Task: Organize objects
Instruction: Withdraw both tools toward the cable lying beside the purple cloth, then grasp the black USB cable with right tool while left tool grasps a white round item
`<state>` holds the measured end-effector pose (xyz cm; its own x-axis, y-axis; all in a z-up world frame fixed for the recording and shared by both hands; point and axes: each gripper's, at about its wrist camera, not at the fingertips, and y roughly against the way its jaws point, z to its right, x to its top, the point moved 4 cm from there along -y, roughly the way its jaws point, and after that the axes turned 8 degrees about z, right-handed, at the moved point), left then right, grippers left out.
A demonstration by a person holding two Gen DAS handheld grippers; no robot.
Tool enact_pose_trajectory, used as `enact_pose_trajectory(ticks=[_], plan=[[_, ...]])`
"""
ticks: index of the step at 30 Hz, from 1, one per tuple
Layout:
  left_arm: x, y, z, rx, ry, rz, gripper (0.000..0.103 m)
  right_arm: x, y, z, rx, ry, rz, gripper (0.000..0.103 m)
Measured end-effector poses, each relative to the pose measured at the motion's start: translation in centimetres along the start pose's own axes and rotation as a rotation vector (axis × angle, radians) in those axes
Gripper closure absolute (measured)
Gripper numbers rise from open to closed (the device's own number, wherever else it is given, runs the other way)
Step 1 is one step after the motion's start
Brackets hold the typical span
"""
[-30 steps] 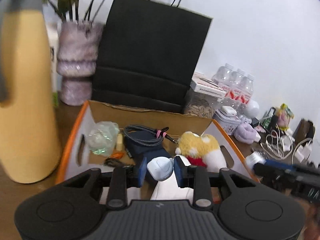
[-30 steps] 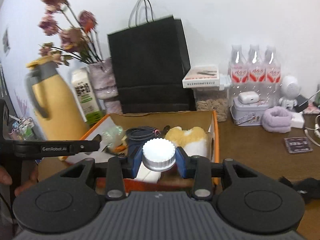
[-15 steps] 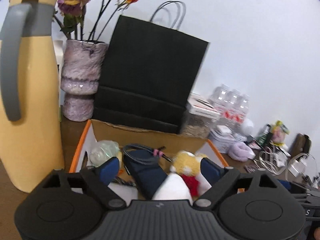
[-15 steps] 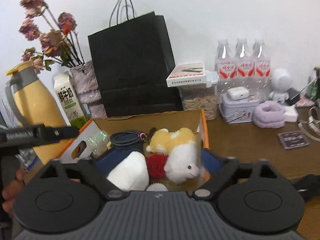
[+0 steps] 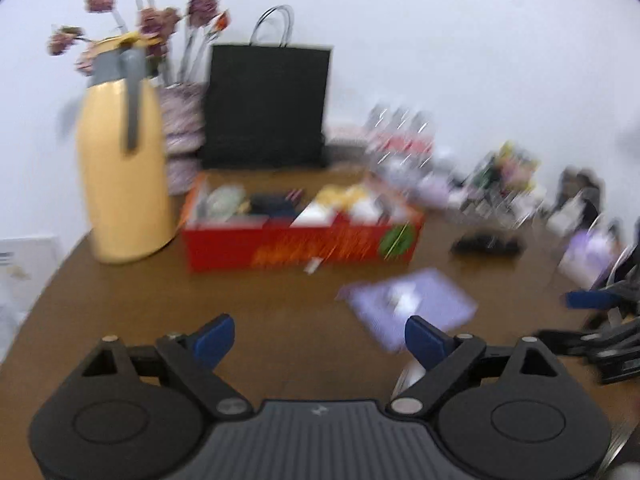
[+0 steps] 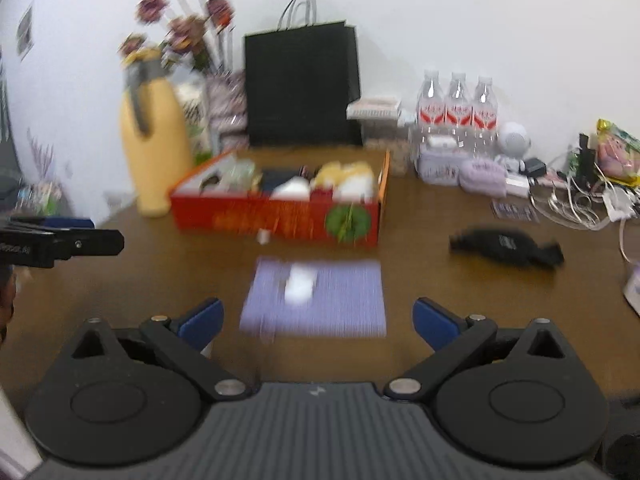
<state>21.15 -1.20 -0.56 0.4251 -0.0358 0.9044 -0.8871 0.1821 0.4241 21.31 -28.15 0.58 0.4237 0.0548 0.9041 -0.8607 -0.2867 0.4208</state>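
Note:
A red cardboard box stands on the brown table, filled with a plush toy, a dark pouch, a white bottle and other items; it also shows in the left wrist view. A purple flat pack lies in front of it, and shows in the left wrist view too. My right gripper is open and empty, low above the table before the pack. My left gripper is open and empty, left of the pack. Both views are blurred.
A yellow jug, a flower vase and a black paper bag stand behind the box. Water bottles, a tin, cables and a black cloth lie to the right.
Both grippers let go of the white bottle over the box and opened. They have pulled back and down from the box to the table in front of it.

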Motion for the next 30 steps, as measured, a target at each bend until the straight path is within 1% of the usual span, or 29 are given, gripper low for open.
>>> enact_pose_trajectory(ticks=[1, 2, 4, 5, 6, 10, 13, 16, 18, 19, 20, 21, 23, 24, 25, 26, 27, 28, 29, 30], plan=[[-1.2, 0.6, 0.2, 0.03, -0.016, -0.023, 0.011, -1.4, 1.1, -0.2, 0.007, 0.001, -0.028, 0.0], [-2.5, 1.2, 0.4, 0.042, -0.017, -0.053, 0.011, -2.3, 1.9, -0.2, 0.008, -0.004, -0.042, 0.0], [-4.0, 2.2, 0.5, 0.035, 0.022, -0.104, 0.011, -4.0, 3.4, -0.1, 0.013, -0.039, -0.052, 0.0], [-4.5, 2.7, 0.6, 0.034, 0.045, -0.117, 0.011, -4.5, 3.9, -0.1, 0.02, -0.058, -0.055, 0.0], [-4.8, 3.0, 0.9, 0.034, 0.05, -0.12, 0.011, -5.0, 4.2, -0.1, 0.026, -0.07, -0.058, 0.0], [-4.5, 3.9, 2.6, 0.033, -0.009, -0.085, 0.011, -5.7, 5.0, -0.5, 0.025, -0.07, -0.057, 0.0], [-4.2, 3.4, 3.8, 0.02, -0.032, -0.075, 0.011, -5.6, 5.2, -0.6, 0.019, -0.062, -0.041, 0.0], [-4.2, 2.3, 4.5, -0.008, -0.037, -0.076, 0.014, -5.6, 5.0, -0.4, 0.008, -0.073, -0.029, 0.0], [-4.2, 1.1, 4.8, -0.033, -0.037, -0.077, 0.019, -5.6, 4.7, -0.2, 0.006, -0.082, -0.02, 0.004], [-4.1, 0.4, 4.9, -0.045, -0.036, -0.08, 0.025, -5.5, 4.4, -0.4, 0.016, -0.078, -0.016, 0.006], [-3.8, -0.4, 4.9, -0.056, -0.03, -0.082, 0.03, -5.5, 4.0, -0.7, 0.028, -0.066, -0.016, 0.011], [-3.6, -1.0, 4.9, -0.063, -0.022, -0.081, 0.032, -5.5, 3.4, -1.2, 0.043, -0.042, -0.021, 0.016], [-3.0, -2.6, 4.8, -0.087, 0.006, -0.074, 0.035, -5.4, 2.0, -2.3, 0.067, 0.009, -0.04, 0.021], [-2.8, -3.3, 4.8, -0.094, 0.019, -0.077, 0.037, -5.4, 1.1, -3.0, 0.076, 0.031, -0.049, 0.028], [-2.6, -4.0, 4.8, -0.105, 0.033, -0.081, 0.042, -5.4, 0.3, -3.6, 0.08, 0.053, -0.058, 0.032], [-2.4, -4.8, 4.8, -0.123, 0.045, -0.085, 0.044, -5.3, -0.6, -4.5, 0.088, 0.083, -0.067, 0.04], [-2.3, -5.5, 4.7, -0.139, 0.052, -0.093, 0.045, -5.3, -1.6, -5.4, 0.102, 0.111, -0.071, 0.043], [-2.4, -6.1, 4.7, -0.156, 0.056, -0.107, 0.054, -5.3, -2.3, -6.2, 0.118, 0.131, -0.074, 0.044], [-2.6, -6.9, 4.8, -0.179, 0.058, -0.131, 0.07, -5.4, -3.1, -6.7, 0.133, 0.146, -0.08, 0.049], [-2.8, -7.6, 4.8, -0.197, 0.057, -0.163, 0.081, -5.5, -3.9, -7.3, 0.149, 0.158, -0.086, 0.052]])
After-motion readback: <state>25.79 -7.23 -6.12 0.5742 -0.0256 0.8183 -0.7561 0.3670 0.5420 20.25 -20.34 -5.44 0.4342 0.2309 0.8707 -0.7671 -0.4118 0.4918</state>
